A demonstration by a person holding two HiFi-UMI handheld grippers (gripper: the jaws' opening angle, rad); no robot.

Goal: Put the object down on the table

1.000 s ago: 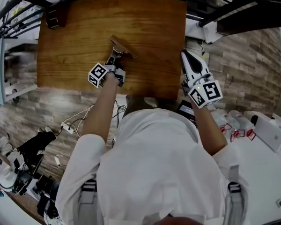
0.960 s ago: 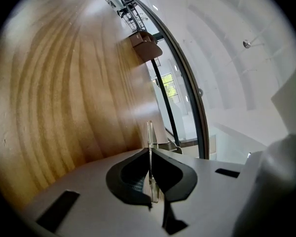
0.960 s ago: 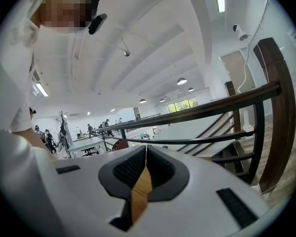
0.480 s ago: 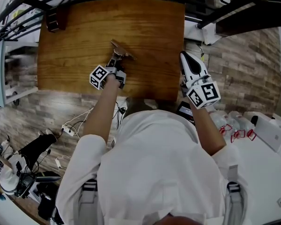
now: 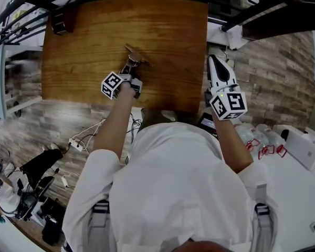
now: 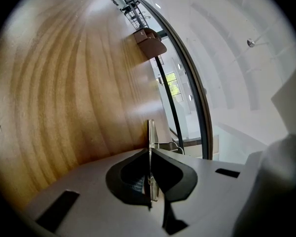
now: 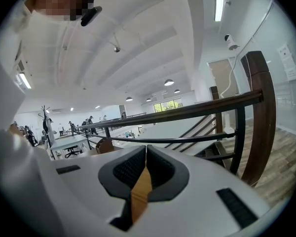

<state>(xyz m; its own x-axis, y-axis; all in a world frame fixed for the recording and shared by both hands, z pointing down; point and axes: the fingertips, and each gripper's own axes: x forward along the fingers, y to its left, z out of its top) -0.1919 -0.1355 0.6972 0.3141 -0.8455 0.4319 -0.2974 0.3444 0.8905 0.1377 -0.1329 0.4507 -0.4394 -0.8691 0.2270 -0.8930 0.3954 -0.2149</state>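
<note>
A thin flat brown plate (image 5: 137, 55) is held over the middle of the wooden table (image 5: 84, 46). My left gripper (image 5: 131, 67) is shut on its near edge. In the left gripper view the plate (image 6: 150, 132) shows edge-on, standing out past the pressed-together jaws of the left gripper (image 6: 149, 151). Whether the plate touches the wood I cannot tell. My right gripper (image 5: 215, 67) hangs just off the table's right edge, pointing away from me. In the right gripper view the right gripper (image 7: 144, 154) is shut with nothing between its jaws.
A small dark brown box (image 5: 60, 21) sits at the table's far left corner, also seen as the box (image 6: 150, 41) in the left gripper view. A dark railing (image 7: 187, 112) runs beyond the table. Cables and gear (image 5: 37, 172) lie on the floor at the left.
The right gripper has shifted slightly to the right and turned more upright. The left gripper and the plate have barely moved.
</note>
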